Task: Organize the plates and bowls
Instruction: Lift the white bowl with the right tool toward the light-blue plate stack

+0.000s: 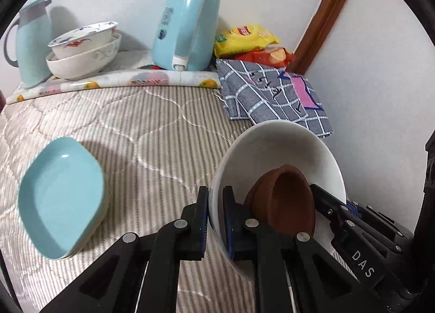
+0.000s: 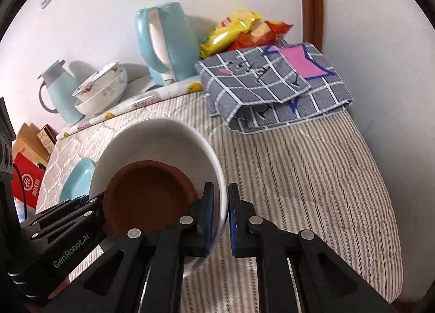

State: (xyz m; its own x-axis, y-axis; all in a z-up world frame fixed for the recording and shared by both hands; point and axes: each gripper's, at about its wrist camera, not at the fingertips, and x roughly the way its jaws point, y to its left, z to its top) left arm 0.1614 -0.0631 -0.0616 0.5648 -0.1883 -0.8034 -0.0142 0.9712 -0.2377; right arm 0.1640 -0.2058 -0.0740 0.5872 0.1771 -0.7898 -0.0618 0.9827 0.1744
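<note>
— Two bowls nested: smooth white bowl (image 1: 277, 149), round and glossy, with a matte brown bowl (image 1: 285, 198), clay-like, lying tilted inside. Both lifted clear of the striped quilted bed cover (image 1: 152, 133).

— Held how?

— Clamped from both sides. Left gripper (image 1: 216, 220) pinched together on the near left rim of the white bowl, one black finger outside the wall, one inside. Right gripper (image 2: 220, 220) closed the same way on the opposite rim. Both angled downward, blue pads pressed against the thin wall.

— Anything else around?

— Stack of pale blue dishes (image 1: 62, 198), shallow and oval, glazed, resting on the cover to the left, well apart from the lifted bowl. Farther back, on a fruit-printed mat (image 1: 114, 81): two patterned white bowls (image 1: 84, 49) stacked, upper one tilted, just beside a light blue jug (image 1: 32, 43) with a grey handle. Light blue kettle (image 1: 187, 27) near the wall, hard shiny plastic. Yellow and red snack bags (image 1: 252, 43), crinkled foil, behind a folded grey checked cloth (image 1: 272, 95) with a pink patch.

— Anything blocking?

— Only that cloth, lying just beyond the white bowl's far rim.
</note>
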